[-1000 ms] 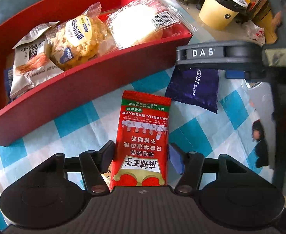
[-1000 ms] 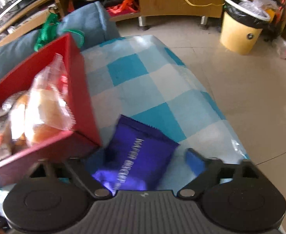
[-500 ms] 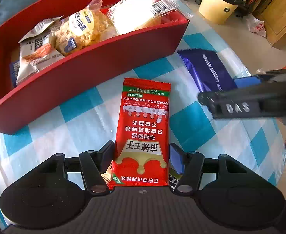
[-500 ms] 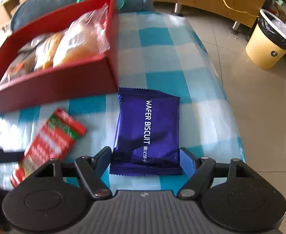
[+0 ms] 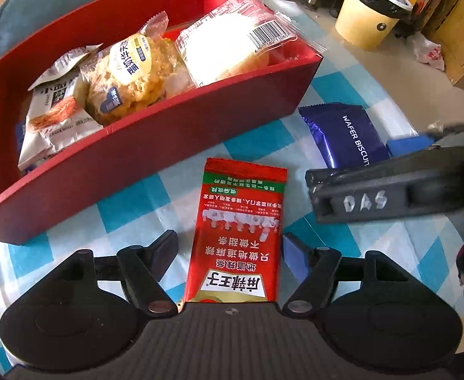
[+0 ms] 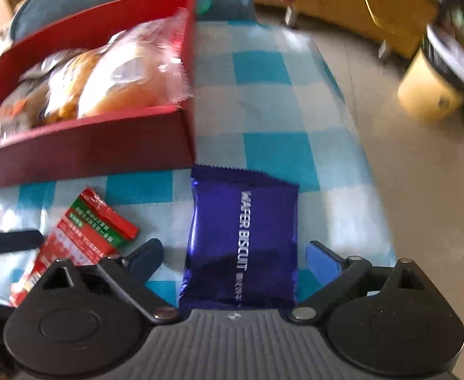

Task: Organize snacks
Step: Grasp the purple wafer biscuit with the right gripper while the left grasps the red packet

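Cloth: You worked over a blue-and-white checked tablecloth (image 5: 130, 202) that covered the whole surface; its right edge fell away to a pale tiled floor.
Box: The long red cardboard box (image 5: 156, 139) lay on the far left of the cloth. You already had a clear-wrapped white bun (image 5: 232, 44), a crumbly yellow pastry in clear wrap (image 5: 134, 76) and a white sachet with orange print (image 5: 54, 117) inside it.
Bin: A yellow waste bin with a black liner (image 5: 368, 19) stood on the floor at the far right, well apart from the snacks.
Left gripper: Your left gripper (image 5: 228, 250) pointed steeply down over the red packet. Its jaws had just been opening and stood apart on either side of the packet, with a gap showing on the left side.
Right gripper: Your right gripper (image 6: 233, 256) straddled the blue packet. Its jaws had just been opening and stood wide, clear of the wrapper on both sides. The view was blurred.
Blue packet: The dark blue foil wafer biscuit packet (image 6: 241, 243) lay flat on the cloth just near of the box's right end.
Red packet: The red snack packet with white print (image 5: 238, 237) lay flat on the cloth, left of the blue packet and near of the box's front wall.
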Motion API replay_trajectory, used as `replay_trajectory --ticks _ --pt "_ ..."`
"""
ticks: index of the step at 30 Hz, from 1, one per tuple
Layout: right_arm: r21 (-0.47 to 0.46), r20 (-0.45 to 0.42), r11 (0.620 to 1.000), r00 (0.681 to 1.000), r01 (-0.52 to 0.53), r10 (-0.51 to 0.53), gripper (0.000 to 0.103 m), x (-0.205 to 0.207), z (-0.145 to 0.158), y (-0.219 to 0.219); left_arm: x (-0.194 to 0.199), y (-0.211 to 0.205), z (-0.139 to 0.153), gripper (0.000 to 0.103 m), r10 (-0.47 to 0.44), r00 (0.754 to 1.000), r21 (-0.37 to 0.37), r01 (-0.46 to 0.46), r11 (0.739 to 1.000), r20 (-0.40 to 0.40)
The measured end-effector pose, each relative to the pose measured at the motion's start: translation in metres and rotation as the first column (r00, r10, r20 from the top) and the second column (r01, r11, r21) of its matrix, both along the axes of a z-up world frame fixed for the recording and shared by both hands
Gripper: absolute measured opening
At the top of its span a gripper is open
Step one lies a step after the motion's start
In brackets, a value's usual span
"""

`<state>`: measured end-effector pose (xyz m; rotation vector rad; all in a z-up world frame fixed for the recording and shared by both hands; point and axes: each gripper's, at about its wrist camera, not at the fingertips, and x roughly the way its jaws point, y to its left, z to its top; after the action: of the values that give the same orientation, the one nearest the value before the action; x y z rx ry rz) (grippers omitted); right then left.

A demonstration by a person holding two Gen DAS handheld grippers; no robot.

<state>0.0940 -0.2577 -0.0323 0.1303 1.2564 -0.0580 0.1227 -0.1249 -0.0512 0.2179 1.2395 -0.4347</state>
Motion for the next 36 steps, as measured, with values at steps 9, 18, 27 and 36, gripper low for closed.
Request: replay_trajectory --ticks 9,18,27,36 --pt "-0.056 0.031 0.994 0.995 -0.091 0.093 0.072 -0.012 0.011 0.02 -0.009 -0.004 0.001 0.063 -0.016 0.999 0.045 0.015 0.999 0.029" --pt "-0.067 0.052 0.988 0.989 -0.137 0.141 0.062 -0.038 0.023 0.033 -0.018 0.011 0.004 0.061 0.011 1.0 0.028 -0.012 1.0 0.027" --pt "-0.082 0.105 0.99 0.986 -0.119 0.128 0.062 -0.053 0.038 0.04 -0.02 0.029 0.017 0.061 0.045 0.998 -0.008 -0.044 0.999 0.05" --pt "-0.161 0.155 0.976 0.973 -0.143 0.168 0.062 -0.061 0.053 0.057 -0.031 0.034 0.027 0.061 0.058 0.992 0.018 -0.06 0.998 0.113"
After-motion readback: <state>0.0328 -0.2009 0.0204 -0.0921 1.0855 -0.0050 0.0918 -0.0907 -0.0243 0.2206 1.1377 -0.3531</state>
